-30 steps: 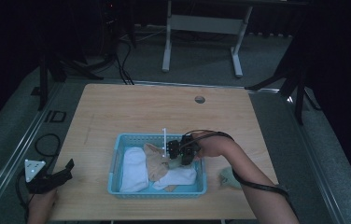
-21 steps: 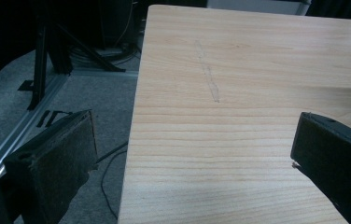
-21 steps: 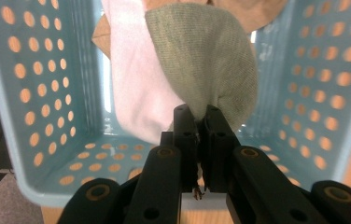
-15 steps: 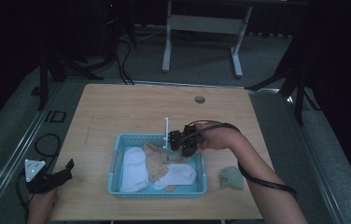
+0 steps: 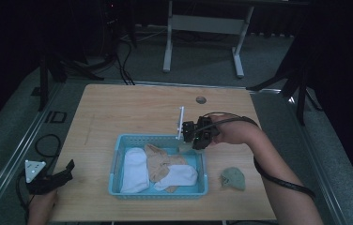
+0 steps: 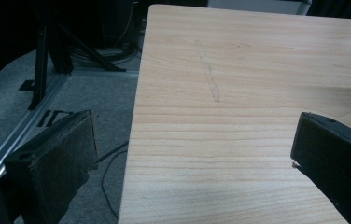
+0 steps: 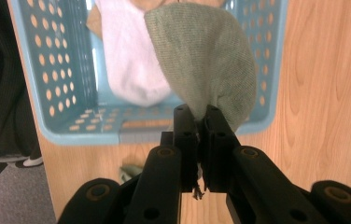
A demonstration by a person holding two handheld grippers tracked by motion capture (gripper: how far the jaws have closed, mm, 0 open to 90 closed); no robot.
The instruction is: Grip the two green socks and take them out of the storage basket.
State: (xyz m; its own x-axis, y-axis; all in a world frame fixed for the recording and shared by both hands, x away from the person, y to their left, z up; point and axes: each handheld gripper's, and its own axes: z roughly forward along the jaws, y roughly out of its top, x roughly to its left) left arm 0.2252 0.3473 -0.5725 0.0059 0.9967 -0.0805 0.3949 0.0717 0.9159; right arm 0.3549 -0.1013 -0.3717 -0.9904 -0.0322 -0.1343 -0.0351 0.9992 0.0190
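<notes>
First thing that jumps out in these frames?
The right gripper, shut on a grey-green knit sock that hangs above the far right corner of the light blue perforated plastic basket. Inside the basket lie white socks and a tan one. Another grey-green sock lies on the wooden table, right of the basket.

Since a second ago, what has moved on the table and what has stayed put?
The right tool, clamped on a grey-green sock, has lifted out of the blue basket and now hangs over its far right corner. A second grey-green sock, earlier covered by the forearm, shows on the table right of the basket. The left tool, jaws open, and the socks left in the basket have not moved.
</notes>
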